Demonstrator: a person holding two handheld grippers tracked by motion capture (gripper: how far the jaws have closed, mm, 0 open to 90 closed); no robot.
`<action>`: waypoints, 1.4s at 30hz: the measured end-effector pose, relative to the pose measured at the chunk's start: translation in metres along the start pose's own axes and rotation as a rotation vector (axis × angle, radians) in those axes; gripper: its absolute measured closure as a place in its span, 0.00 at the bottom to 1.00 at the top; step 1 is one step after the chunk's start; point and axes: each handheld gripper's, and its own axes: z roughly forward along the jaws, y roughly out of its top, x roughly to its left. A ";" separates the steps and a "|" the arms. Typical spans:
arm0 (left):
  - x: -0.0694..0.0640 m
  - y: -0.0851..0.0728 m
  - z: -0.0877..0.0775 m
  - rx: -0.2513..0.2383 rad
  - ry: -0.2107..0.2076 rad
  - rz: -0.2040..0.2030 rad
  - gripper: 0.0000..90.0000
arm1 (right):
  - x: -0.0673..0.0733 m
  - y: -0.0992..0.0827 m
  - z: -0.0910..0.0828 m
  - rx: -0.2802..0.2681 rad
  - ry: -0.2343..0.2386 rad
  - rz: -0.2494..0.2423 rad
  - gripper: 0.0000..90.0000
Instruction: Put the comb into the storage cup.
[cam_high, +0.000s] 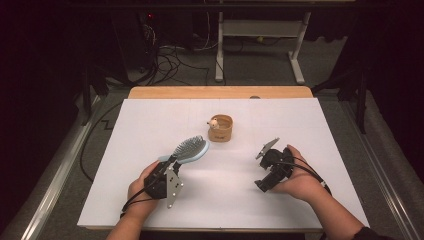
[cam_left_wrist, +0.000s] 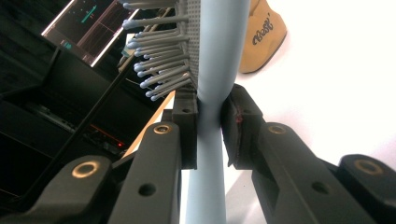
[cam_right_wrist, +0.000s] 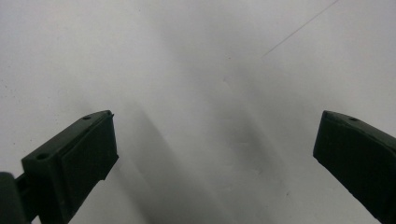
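Observation:
A light blue hairbrush (cam_high: 191, 149) with grey bristles is held above the white table, head pointing up and to the right. My left gripper (cam_high: 170, 162) is shut on its handle; in the left gripper view the two pads press the blue handle (cam_left_wrist: 209, 121) just below the bristles (cam_left_wrist: 161, 70). My right gripper (cam_high: 263, 186) is at the right, tilted down toward the table, open with nothing between its jaws. In the right gripper view its wide-apart fingers (cam_right_wrist: 79, 154) frame bare white surface.
A small tan round container (cam_high: 221, 128) with a little pale figure at its rim stands at mid-table behind the brush. The white board (cam_high: 150, 120) covers a wooden table (cam_high: 220, 92). Cables and desk legs lie on the floor beyond.

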 end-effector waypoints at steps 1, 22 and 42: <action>0.001 0.000 0.000 -0.002 0.001 -0.009 0.86 | -0.001 -0.002 0.000 -0.011 -0.004 0.002 0.00; 0.017 -0.004 -0.002 -0.024 -0.016 -0.183 0.86 | -0.001 -0.028 0.007 -0.308 -0.022 0.118 0.00; 0.035 -0.013 -0.005 -0.066 -0.086 -0.394 0.86 | -0.003 -0.055 0.011 -0.598 -0.061 0.281 0.00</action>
